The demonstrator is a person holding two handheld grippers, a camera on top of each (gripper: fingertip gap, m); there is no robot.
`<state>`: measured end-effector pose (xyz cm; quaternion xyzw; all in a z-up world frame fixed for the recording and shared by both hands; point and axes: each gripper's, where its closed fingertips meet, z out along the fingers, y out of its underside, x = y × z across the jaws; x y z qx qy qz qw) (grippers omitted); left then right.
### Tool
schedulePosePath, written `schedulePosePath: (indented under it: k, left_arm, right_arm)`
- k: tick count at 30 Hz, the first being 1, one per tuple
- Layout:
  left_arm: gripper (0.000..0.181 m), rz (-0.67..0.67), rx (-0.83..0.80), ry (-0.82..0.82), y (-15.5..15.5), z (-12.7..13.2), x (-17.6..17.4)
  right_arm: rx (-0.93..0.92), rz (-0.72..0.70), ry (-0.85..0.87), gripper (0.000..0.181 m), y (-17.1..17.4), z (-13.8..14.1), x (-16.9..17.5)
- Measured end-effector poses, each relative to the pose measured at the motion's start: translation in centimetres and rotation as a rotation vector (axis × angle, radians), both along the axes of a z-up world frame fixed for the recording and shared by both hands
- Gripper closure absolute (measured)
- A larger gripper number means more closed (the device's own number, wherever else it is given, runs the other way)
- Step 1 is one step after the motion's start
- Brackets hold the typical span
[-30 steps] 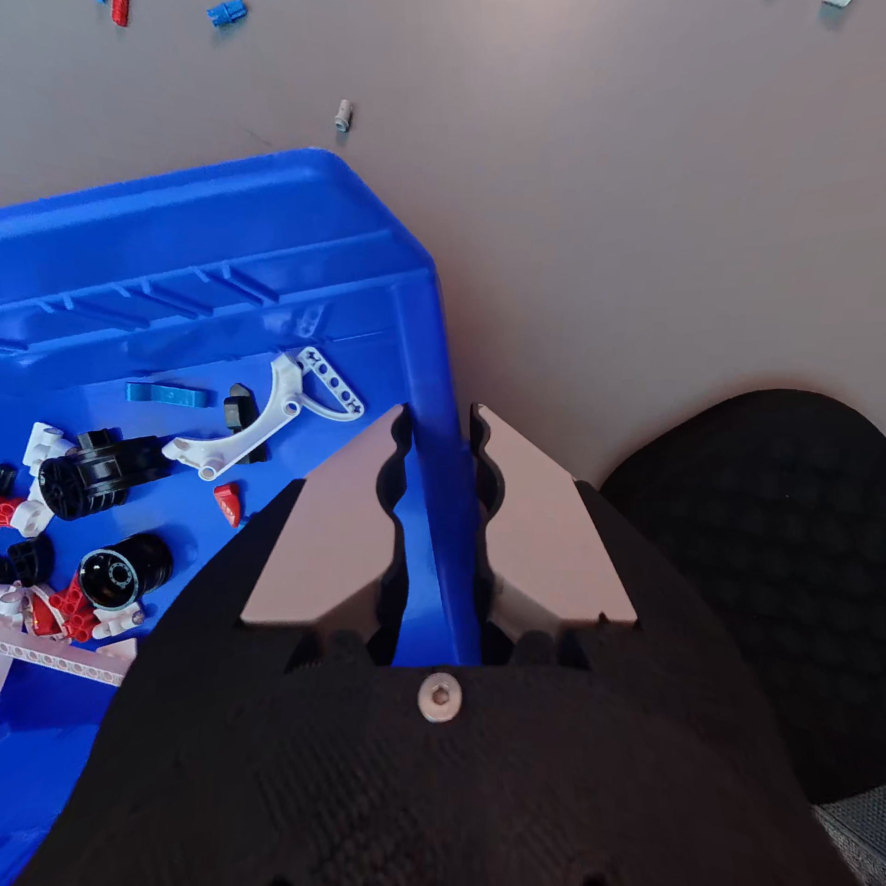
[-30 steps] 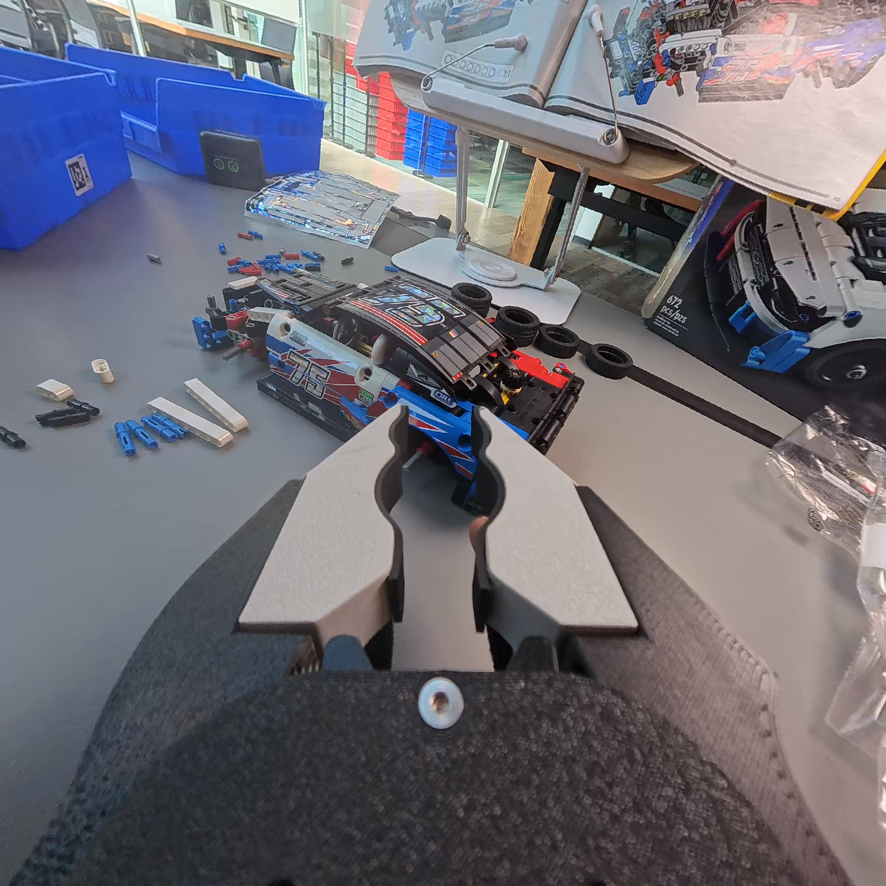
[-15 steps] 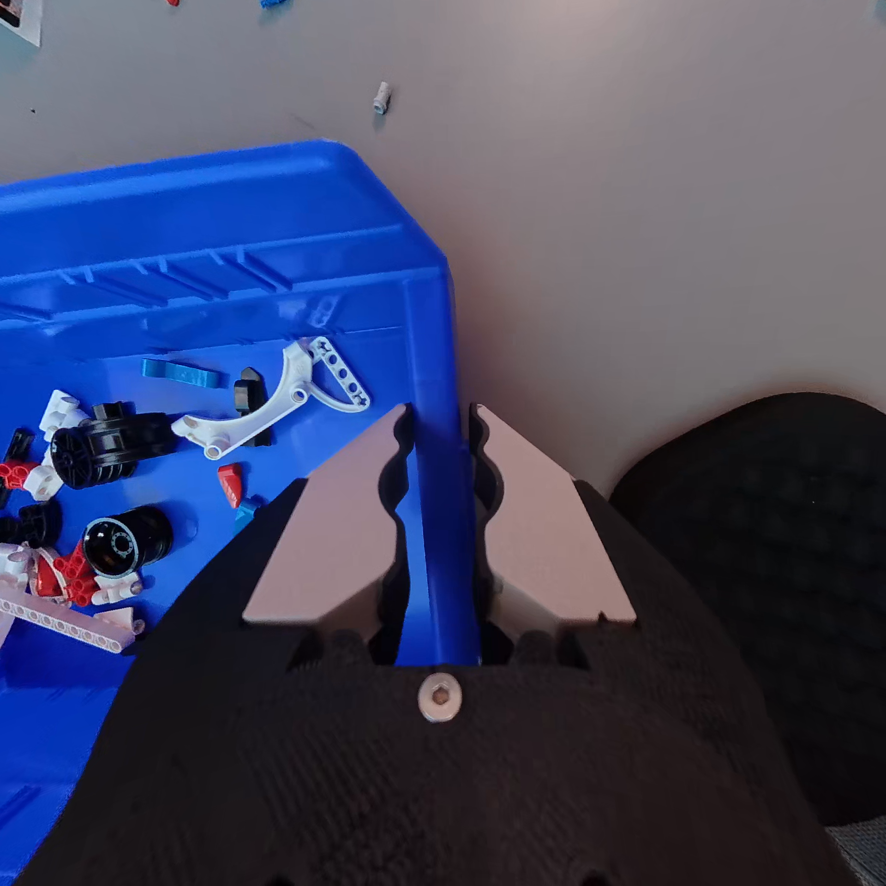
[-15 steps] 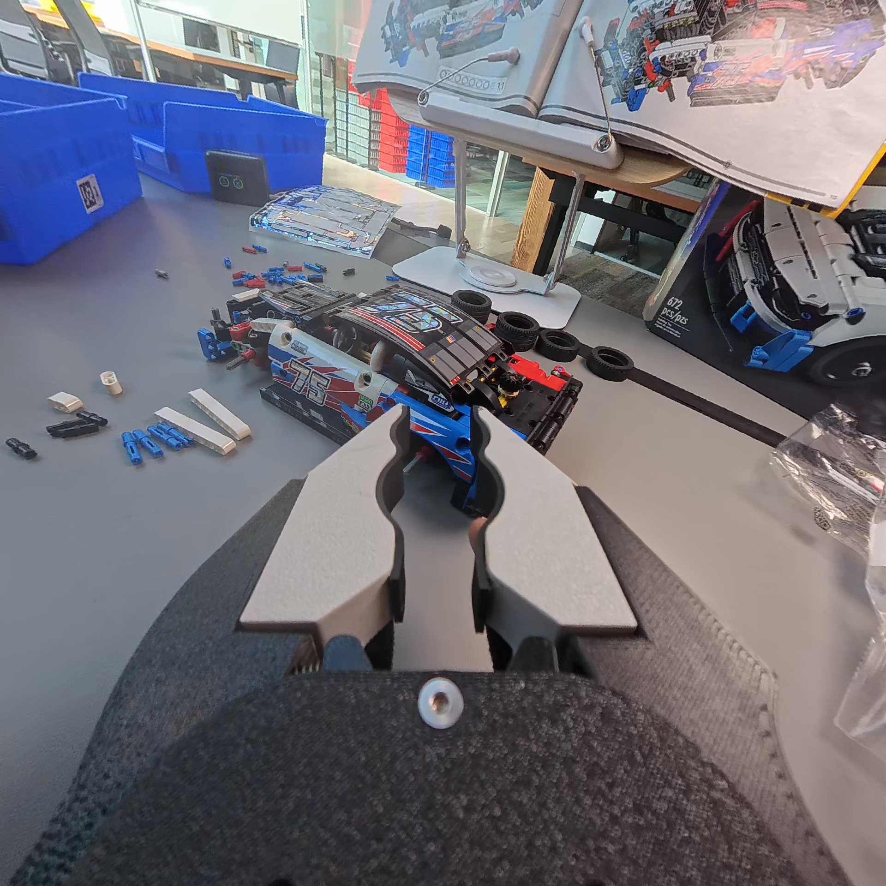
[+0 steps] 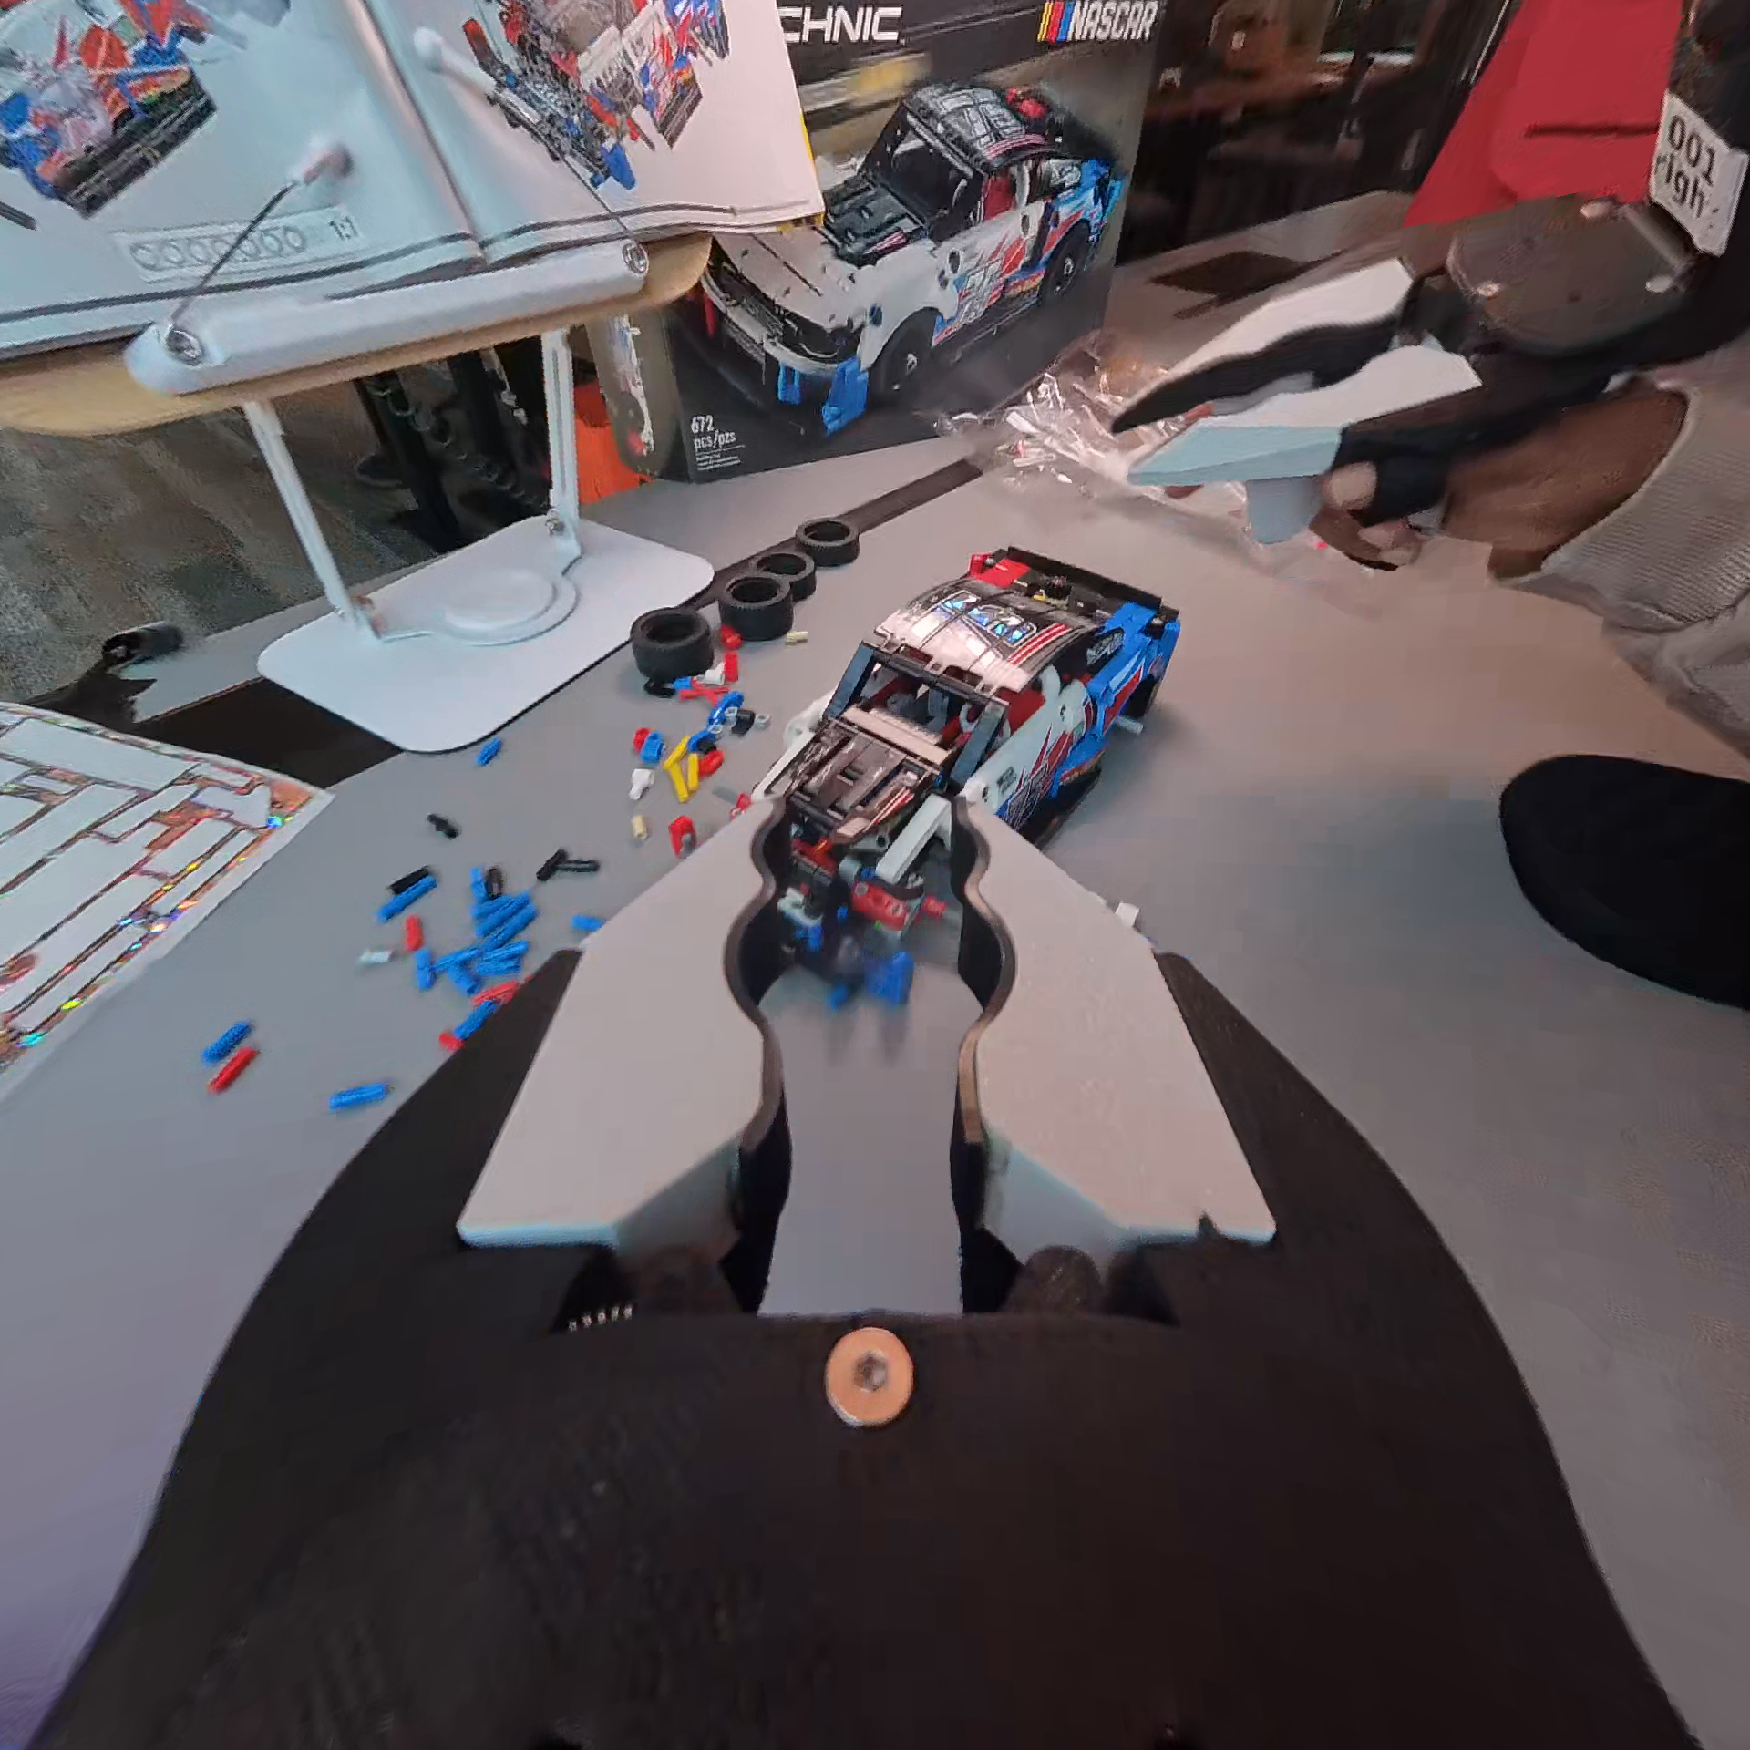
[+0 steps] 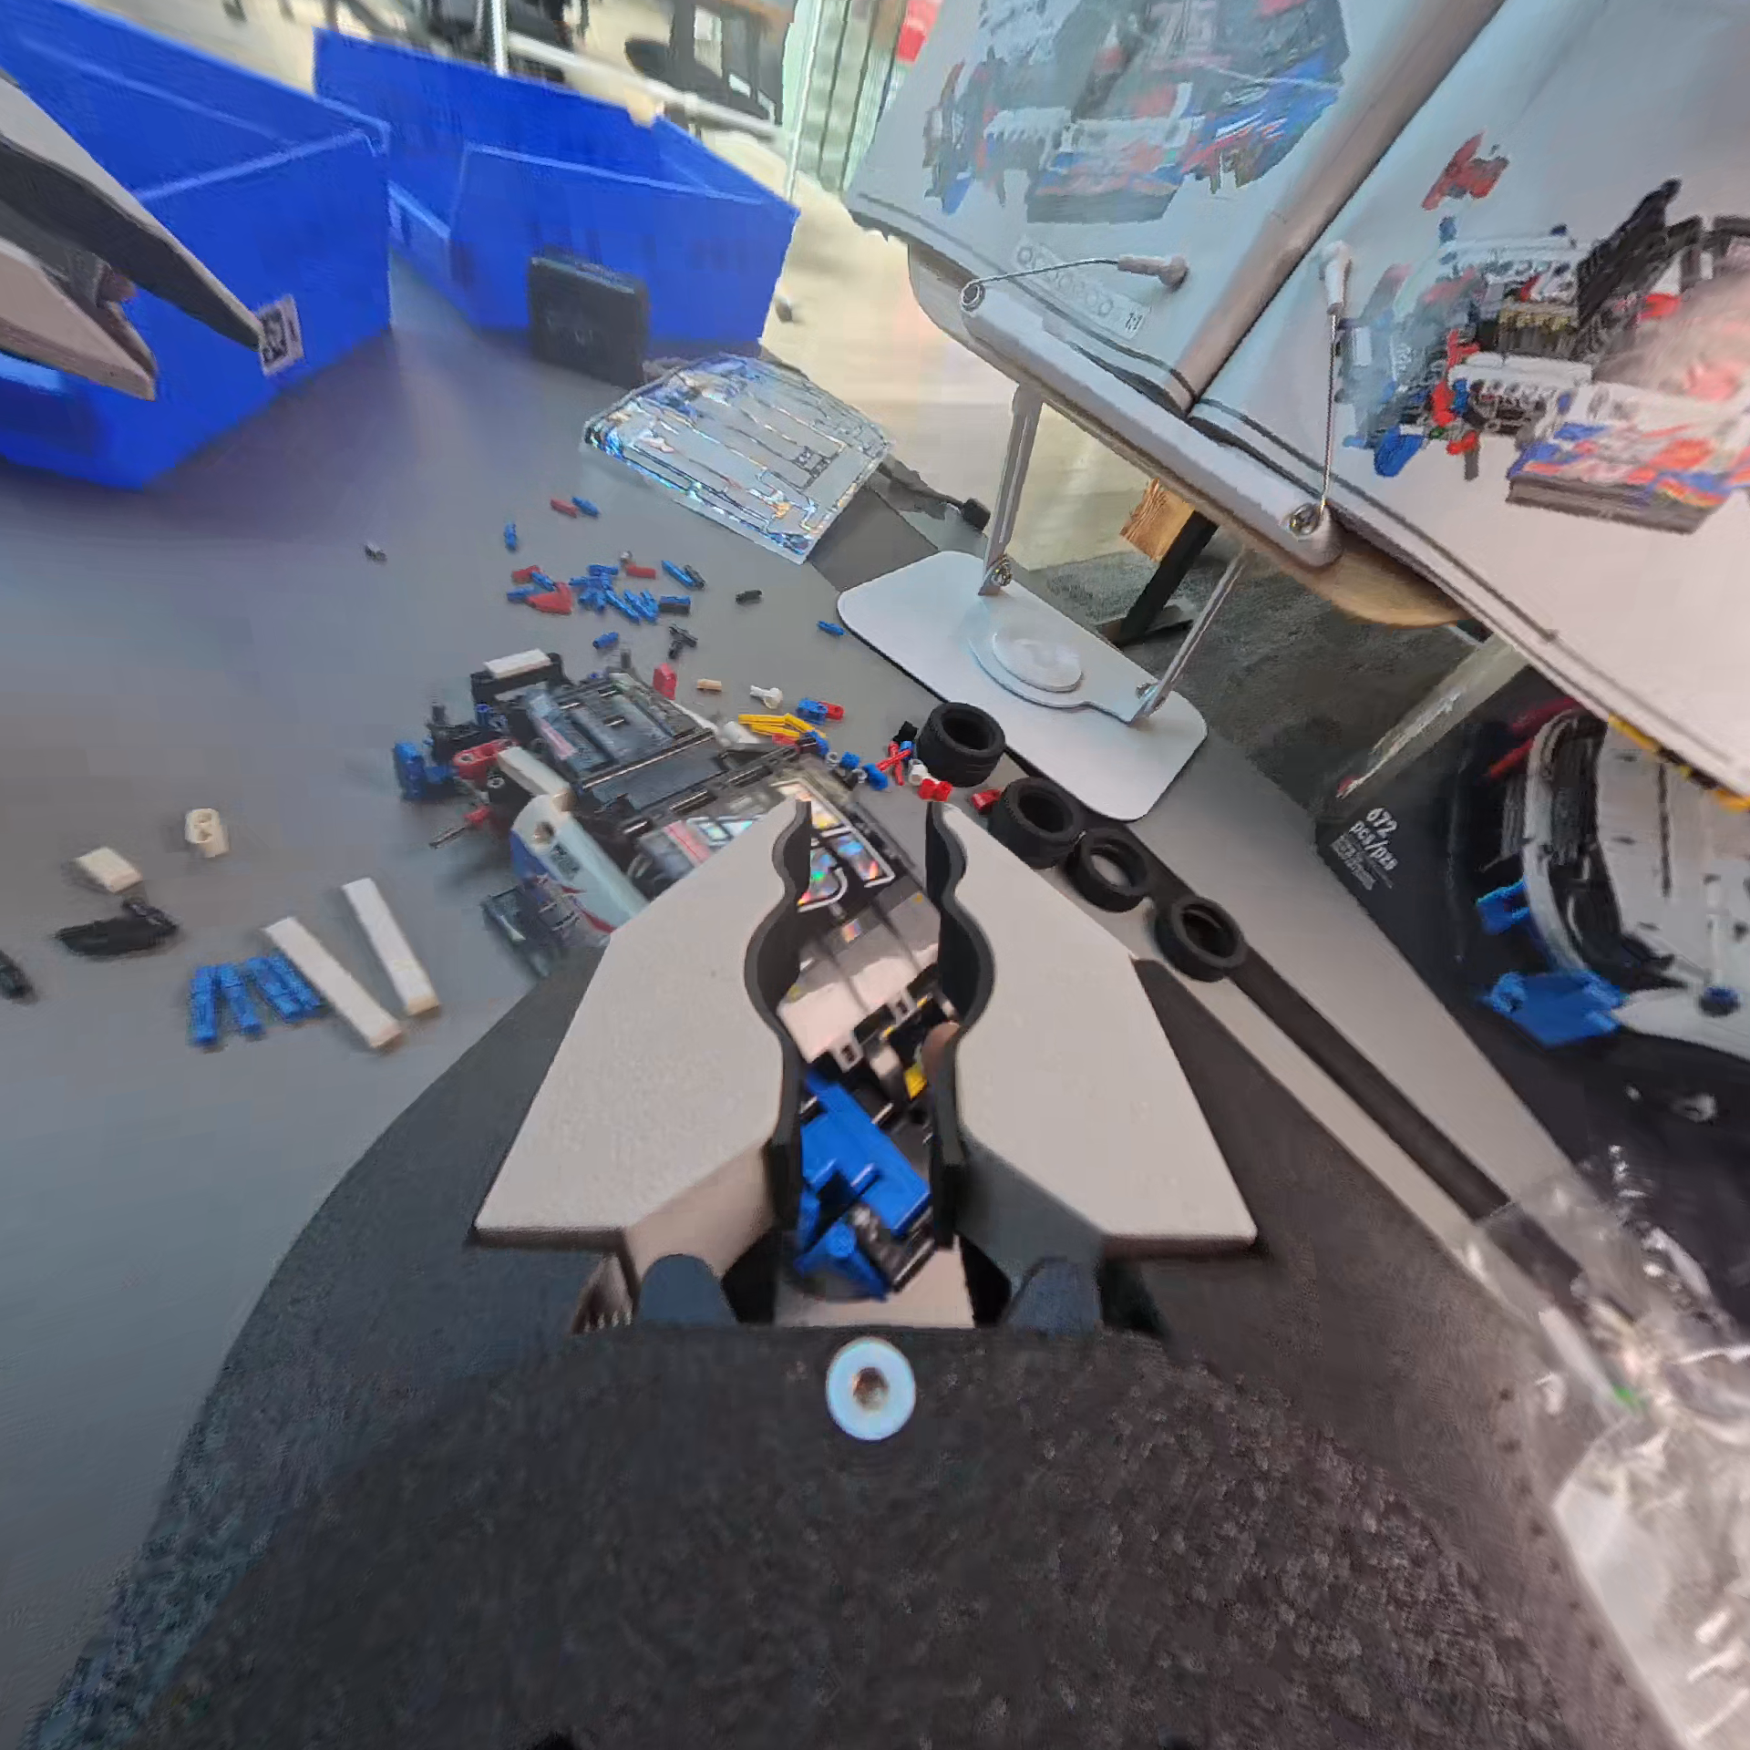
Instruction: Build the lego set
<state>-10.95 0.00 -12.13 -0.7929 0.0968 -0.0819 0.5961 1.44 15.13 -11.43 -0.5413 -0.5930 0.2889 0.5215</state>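
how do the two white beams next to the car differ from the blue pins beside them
The white beams are long, flat and pale; the blue pins are short, round and bright blue. There are two beams, angled apart like a V; the pins are several, bunched side by side. Both lie loose on the grey table, left of the car in the right wrist view.

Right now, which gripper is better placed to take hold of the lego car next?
Probably the left gripper: open, aimed at the lego car, near its front. The right gripper hangs high above the car's rear.
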Motion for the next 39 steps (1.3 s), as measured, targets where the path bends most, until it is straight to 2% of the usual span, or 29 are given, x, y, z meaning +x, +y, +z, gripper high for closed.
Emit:
schedulePosePath:
  k: [2, 4, 9, 13, 16, 21, 25, 31, 36, 39]
  left_arm:
    - [0.150, 0.039, 0.016, -0.046, 2.2, -1.1, 0.6]
    - [0.150, 0.096, 0.039, -0.074, 3.4, -2.3, 0.2]
    - [0.149, 0.200, 0.032, -0.003, 2.7, -5.7, -1.9]
    - [0.148, 0.210, 0.006, 0.025, 2.7, -6.7, -3.0]
    - [0.148, 0.188, 0.013, 0.008, 2.6, -6.4, -2.8]
    - [0.149, 0.120, 0.018, -0.016, 2.4, -6.1, -1.4]
    - [0.149, 0.102, 0.018, -0.016, 2.1, -5.9, -1.1]
    - [0.150, 0.099, 0.013, -0.049, 1.9, -5.7, -1.4]
    - [0.151, 0.089, 0.003, -0.045, 1.9, -6.0, -1.2]
    - [0.151, 0.091, -0.001, -0.048, 1.9, -6.1, -1.3]
  right_arm:
    - [0.036, 0.028, -0.150, 0.161, 1.7, 0.2, -3.0]
    - [0.029, 0.068, -0.304, 0.162, 3.3, -1.0, -6.2]
    - [-0.153, 0.145, -0.569, 0.167, 5.4, -7.1, -13.0]
    - [-0.291, 0.103, -0.756, 0.167, 6.7, -12.1, -15.0]
    - [-0.351, 0.072, -0.770, 0.167, 7.0, -13.0, -15.8]
    - [-0.355, 0.016, -0.813, 0.162, 7.5, -14.0, -15.9]
    - [-0.330, 0.006, -0.824, 0.166, 7.6, -14.2, -16.3]
    - [-0.282, 0.037, -0.829, 0.180, 7.1, -14.2, -16.4]
    - [-0.226, 0.075, -0.824, 0.180, 7.1, -14.2, -16.4]
    - [-0.254, 0.099, -0.780, 0.180, 7.0, -13.7, -16.6]
